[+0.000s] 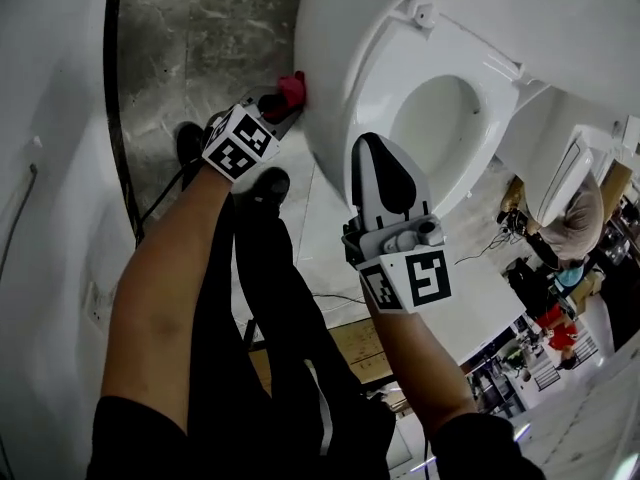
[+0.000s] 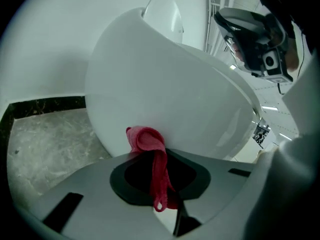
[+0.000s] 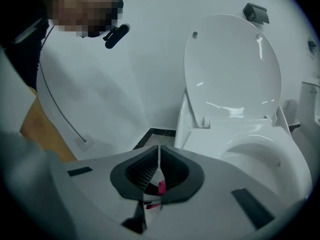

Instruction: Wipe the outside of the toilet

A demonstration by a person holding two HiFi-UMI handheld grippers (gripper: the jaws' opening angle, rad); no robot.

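Left arm's stretched straight down, bare forearm and all, with the left tool (image 1: 283, 104) clamped on one crumpled red cloth rag (image 2: 149, 140). The rag is pressed against the lower outside of the one white ceramic toilet (image 2: 175, 94), just above the grey stone floor (image 1: 190, 48). Right arm's bent, and the right tool (image 3: 159, 159) points toward the bowl rim, its jaws closed to a thin slit with nothing in them. Two tools total.

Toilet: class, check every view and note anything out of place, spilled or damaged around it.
Nothing stands out. The toilet looks intact, its lid raised, and the red cloth in the left gripper presses against its outside. No spill shows on the floor.
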